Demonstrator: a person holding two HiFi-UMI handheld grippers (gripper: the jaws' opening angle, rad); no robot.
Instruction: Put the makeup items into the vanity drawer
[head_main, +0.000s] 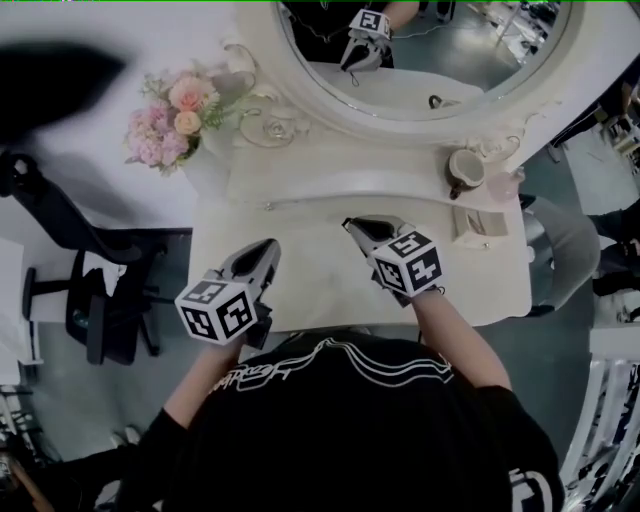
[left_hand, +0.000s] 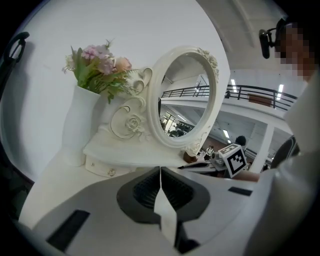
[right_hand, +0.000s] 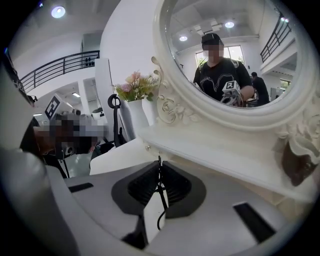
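Left gripper (head_main: 267, 248): lower left of centre in the head view, over the front of the vanity top (head_main: 305, 288). The jaws are pressed together and nothing is seen between them.
Right gripper (head_main: 351, 225): just right of centre in the head view, over the tabletop. The jaws are pinched on a thin black wiry item (right_hand: 161, 192), whose loose end curls below the pads in the right gripper view.
Identity of held item: not determinable; it is too slender to be named.
Handling of held item: judged very light and flexible, and liable to swivel or slip through the pads. A hold nearer its middle would be steadier than one at an end.
Other items: a small pale box (head_main: 470, 226) is noted at the right of the tabletop. A brown-and-white cup (head_main: 464, 172) is noted on the raised shelf at upper right. Both are well apart from either gripper.
Handling of other items: the box is judged light and stiff, to be taken across its narrow sides. The cup is judged hard and possibly breakable, to be taken by its wall.
Drawer (left_hand: 97, 166): seen under the shelf at lower left of the left gripper view, with a small knob (left_hand: 111, 172). It appears closed.
Risk: the drawer must be opened at the knob before anything is put in, and the empty left gripper is judged the one for that.
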